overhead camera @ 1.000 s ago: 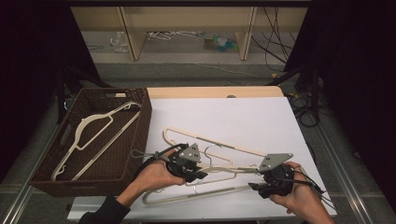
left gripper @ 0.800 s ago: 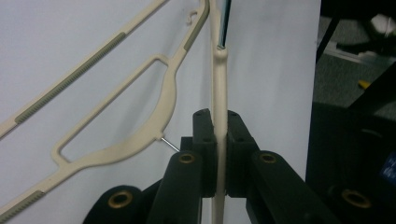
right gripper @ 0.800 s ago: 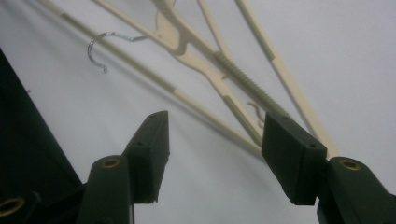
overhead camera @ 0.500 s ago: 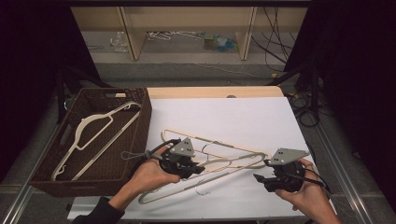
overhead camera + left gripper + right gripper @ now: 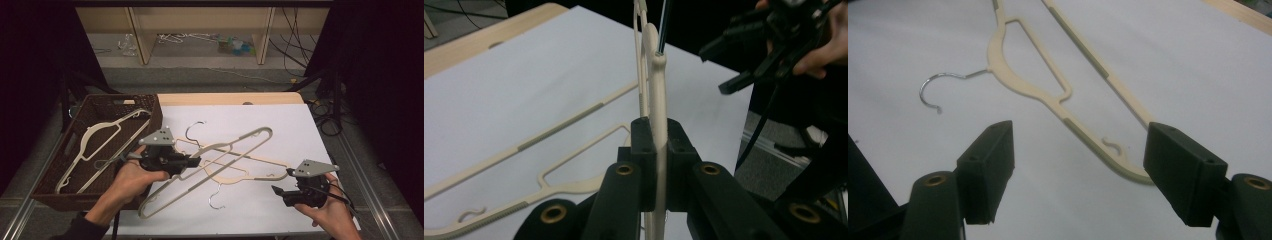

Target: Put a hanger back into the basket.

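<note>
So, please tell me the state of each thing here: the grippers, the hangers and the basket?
Left gripper: shut on the lifted hanger.
Right gripper: open, holding nothing.
Second hanger: lying flat on the white table.
Basket: contains one hanger.

Shelf unit (image 5: 140,35): you see it at the far side, past the table, pale wood with two uprights.
Clutter (image 5: 239,46): under that shelf you have teal bits and some thin wire pieces, too small to tell apart.
Cables (image 5: 295,47): dark loops hang and trail at your far right.
White sheet (image 5: 290,125): covers your tabletop.
Wooden edge (image 5: 230,98): bare strip beyond the sheet.
Floor (image 5: 210,76): grey, between table and shelf.
</note>
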